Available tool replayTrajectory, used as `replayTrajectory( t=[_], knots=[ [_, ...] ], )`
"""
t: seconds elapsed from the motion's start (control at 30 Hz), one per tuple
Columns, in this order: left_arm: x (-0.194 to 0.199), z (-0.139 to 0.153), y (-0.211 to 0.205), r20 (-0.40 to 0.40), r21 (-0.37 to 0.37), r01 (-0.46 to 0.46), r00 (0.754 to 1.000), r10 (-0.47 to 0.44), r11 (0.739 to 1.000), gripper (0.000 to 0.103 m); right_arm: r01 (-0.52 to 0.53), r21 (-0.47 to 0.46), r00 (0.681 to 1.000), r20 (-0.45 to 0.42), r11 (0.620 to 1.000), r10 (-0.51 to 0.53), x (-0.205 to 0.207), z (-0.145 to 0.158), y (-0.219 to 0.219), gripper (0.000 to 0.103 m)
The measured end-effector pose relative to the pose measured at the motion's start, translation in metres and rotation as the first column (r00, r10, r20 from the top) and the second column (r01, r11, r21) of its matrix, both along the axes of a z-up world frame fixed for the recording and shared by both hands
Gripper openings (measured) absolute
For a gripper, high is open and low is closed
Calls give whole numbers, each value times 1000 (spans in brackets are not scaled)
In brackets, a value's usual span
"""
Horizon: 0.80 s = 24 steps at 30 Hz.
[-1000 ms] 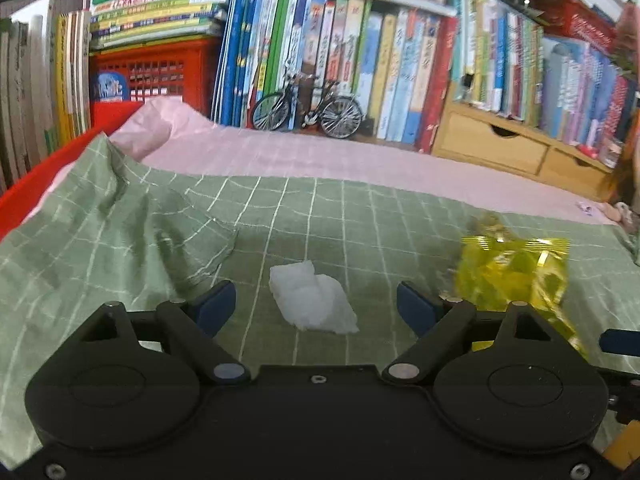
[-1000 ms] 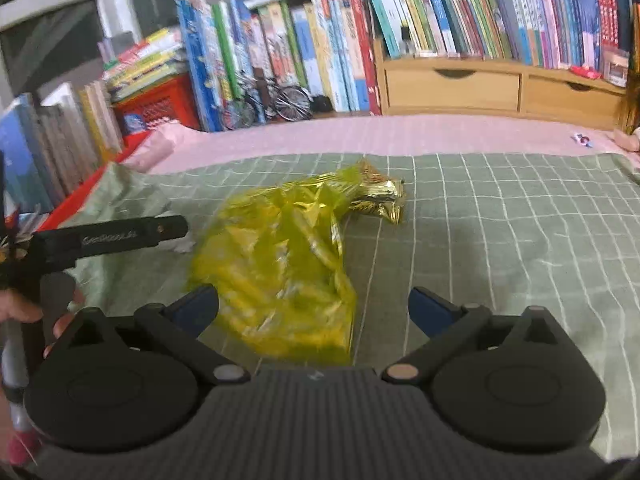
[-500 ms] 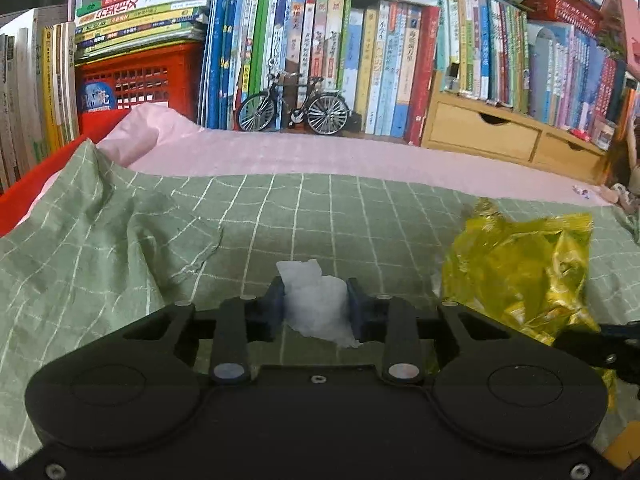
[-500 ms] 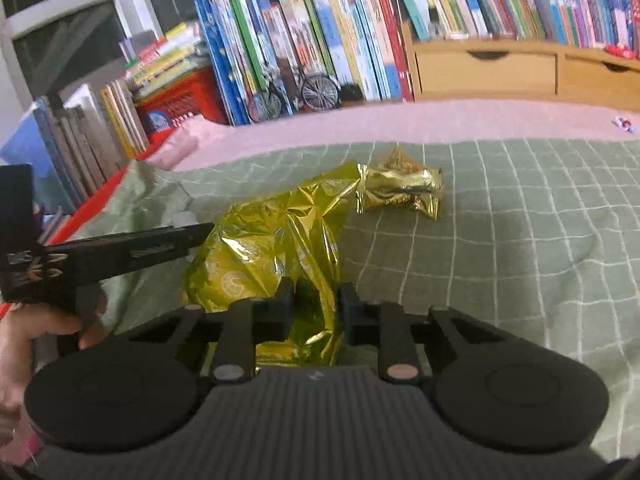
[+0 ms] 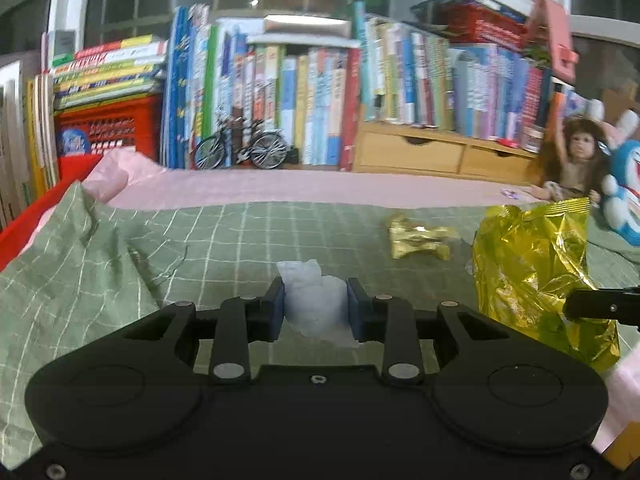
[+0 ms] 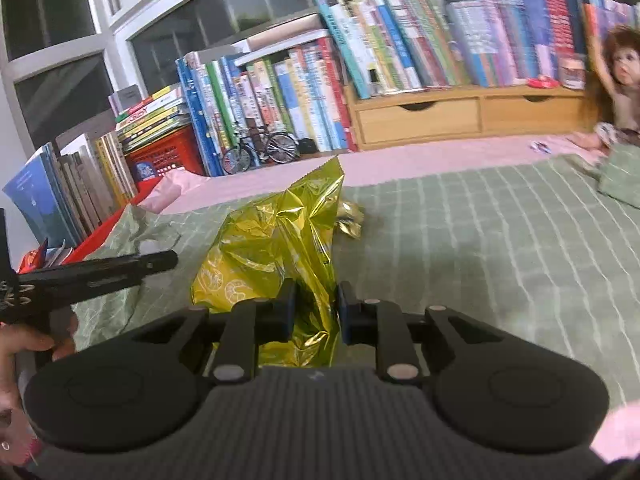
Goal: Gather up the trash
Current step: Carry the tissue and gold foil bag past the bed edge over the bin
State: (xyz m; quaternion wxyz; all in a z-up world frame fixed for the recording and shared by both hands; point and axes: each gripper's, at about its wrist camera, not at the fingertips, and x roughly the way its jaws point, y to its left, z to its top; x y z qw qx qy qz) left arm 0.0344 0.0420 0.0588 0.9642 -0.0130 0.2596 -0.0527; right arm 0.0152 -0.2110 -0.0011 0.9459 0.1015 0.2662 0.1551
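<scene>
My left gripper [image 5: 316, 306] is shut on a crumpled white tissue [image 5: 314, 300], lifted a little off the green checked cloth [image 5: 224, 248]. My right gripper [image 6: 317, 312] is shut on a crinkled yellow foil snack bag [image 6: 272, 248], which stands up between its blue pads. That bag [image 5: 532, 268] also shows at the right of the left wrist view. A small crumpled gold wrapper [image 5: 420, 238] lies on the cloth beyond both grippers; in the right wrist view the gold wrapper [image 6: 350, 220] peeks out behind the bag.
Rows of books [image 5: 304, 100], a red crate [image 5: 108, 132], a model bicycle [image 5: 244, 148] and wooden drawers [image 5: 440, 156] line the back. A doll [image 5: 576, 160] and a blue plush toy [image 5: 624, 192] sit at the far right. A hand [image 6: 24, 344] holds the left gripper's handle.
Both grippers went from wide open to shut, the left on the tissue and the right on the yellow bag. Both then drew back and rose, lifting their trash and uncovering the gold wrapper.
</scene>
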Motion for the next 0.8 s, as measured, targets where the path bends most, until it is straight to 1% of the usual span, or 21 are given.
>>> replayTrajectory(
  t=[0.1,0.2,0.27,0.33,0.4,0.53,0.7,0.8],
  knots=[
    [-19,4,-9,10,11,37,999,-37,999,29,29,-30,1000,6,999,-29,-19,-2,-9,24],
    [-37,5,-15,4,-2,67,998,-67,998,29,44,-35,999,1,998,-44,-37,-4,-18,24],
    [-48,5,-18,12,7,85,996,-85,996,29,50,-45,999,0,998,-50,-47,-5,-22,24],
    [-62,5,-23,24,18,100,995,-101,995,29,53,-39,999,-5,998,-54,-59,-6,-25,24],
    [-74,5,-26,23,10,119,993,-119,993,30,56,-26,998,-10,998,-56,-70,-7,-28,24],
    [-98,3,-28,16,-11,152,988,-152,988,30,54,-10,998,-22,998,-55,-95,-9,-30,24],
    [-134,2,-35,28,1,219,975,-219,976,30,29,-38,999,-43,999,-30,-126,-10,-26,24],
    [-154,-2,-38,17,4,257,966,-257,966,30,7,-52,998,-62,999,-10,-145,-11,-25,24]
  ],
)
